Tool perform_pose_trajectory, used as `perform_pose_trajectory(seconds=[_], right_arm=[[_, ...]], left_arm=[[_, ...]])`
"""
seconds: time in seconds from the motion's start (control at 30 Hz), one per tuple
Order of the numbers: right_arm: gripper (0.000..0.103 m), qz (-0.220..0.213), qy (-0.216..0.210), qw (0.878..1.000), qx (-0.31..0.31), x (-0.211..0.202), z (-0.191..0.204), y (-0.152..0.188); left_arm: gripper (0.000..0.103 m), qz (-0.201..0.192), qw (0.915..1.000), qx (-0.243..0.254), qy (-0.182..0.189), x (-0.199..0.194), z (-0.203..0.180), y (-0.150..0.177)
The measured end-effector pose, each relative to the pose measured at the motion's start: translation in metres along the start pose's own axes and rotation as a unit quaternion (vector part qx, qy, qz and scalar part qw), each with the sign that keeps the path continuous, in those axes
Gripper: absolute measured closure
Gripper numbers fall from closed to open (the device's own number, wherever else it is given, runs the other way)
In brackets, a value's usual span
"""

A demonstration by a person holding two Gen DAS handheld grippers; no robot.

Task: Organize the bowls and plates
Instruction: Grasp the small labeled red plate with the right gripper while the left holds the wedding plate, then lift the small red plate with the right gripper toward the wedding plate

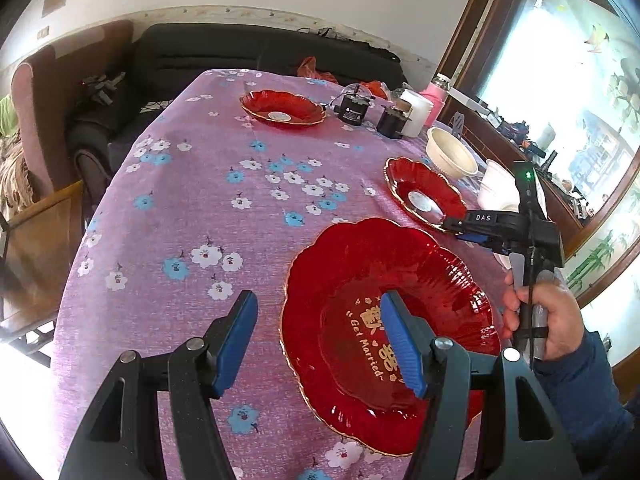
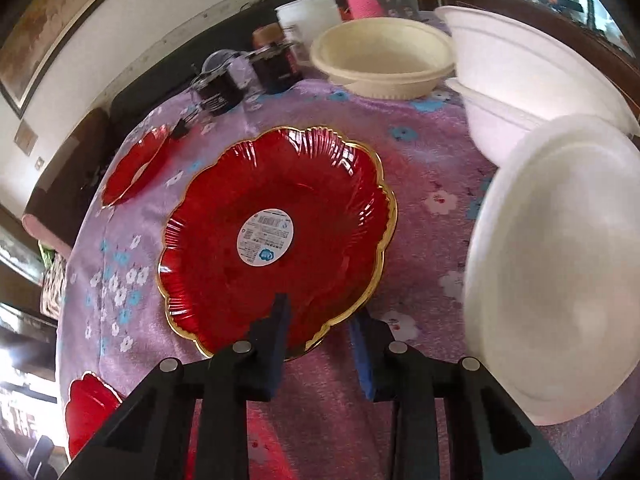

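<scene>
On the tablecloth (image 1: 192, 200), right gripper (image 2: 320, 320) clamps red plate (image 2: 276, 236); left gripper (image 1: 320, 340) apart.

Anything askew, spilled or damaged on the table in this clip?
No spills or breakage visible. One oddity: the white bowl nearest the right claw stands tilted on edge rather than flat, and looks blurred. The red plates lie flat, scattered rather than stacked.

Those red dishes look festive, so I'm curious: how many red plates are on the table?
3. Lettered plate nearest, under the left gripper; stickered plate at the right gripper's tips; far plate across the floral tablecloth.
</scene>
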State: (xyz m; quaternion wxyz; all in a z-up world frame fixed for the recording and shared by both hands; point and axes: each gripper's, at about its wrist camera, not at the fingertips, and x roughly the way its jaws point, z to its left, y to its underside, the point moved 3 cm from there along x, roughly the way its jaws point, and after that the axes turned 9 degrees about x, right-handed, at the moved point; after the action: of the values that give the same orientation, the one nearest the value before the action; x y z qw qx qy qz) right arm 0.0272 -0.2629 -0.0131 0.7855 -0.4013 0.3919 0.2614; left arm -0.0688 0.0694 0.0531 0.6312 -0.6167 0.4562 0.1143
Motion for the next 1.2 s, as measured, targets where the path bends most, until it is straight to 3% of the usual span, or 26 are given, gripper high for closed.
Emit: perform_pose_trajectory(seconds=[0.27, 0.47, 0.6, 0.93, 1.07, 1.2], right_arm=[[0.070, 0.074, -0.085, 0.992, -0.061, 0.004, 0.042, 0.033], [0.066, 0.045, -0.069, 0.995, -0.061, -0.012, 0.032, 0.028], [0.064, 0.044, -0.084, 0.994, -0.046, -0.015, 0.023, 0.018], [0.064, -0.001, -0.084, 0.995, -0.051, 0.000, 0.025, -0.026], [0.064, 0.021, -0.132, 0.989, -0.059, 0.012, 0.016, -0.028], [0.064, 0.034, -0.152, 0.986, -0.055, 0.015, 0.011, -0.024]], left_arm=[[0.040, 0.009, 0.9999, 0.008, -0.006, 0.004, -0.002, -0.006], [0.040, 0.019, 0.9997, 0.008, -0.013, 0.013, 0.000, -0.015], [0.040, 0.027, 0.9995, 0.010, -0.009, 0.021, -0.002, -0.027], [0.040, 0.065, 0.9978, -0.016, -0.001, 0.081, 0.016, -0.094], [0.040, 0.076, 0.9966, -0.027, 0.021, 0.111, 0.024, -0.112], [0.040, 0.084, 0.9959, 0.008, 0.034, 0.136, 0.024, -0.128]])
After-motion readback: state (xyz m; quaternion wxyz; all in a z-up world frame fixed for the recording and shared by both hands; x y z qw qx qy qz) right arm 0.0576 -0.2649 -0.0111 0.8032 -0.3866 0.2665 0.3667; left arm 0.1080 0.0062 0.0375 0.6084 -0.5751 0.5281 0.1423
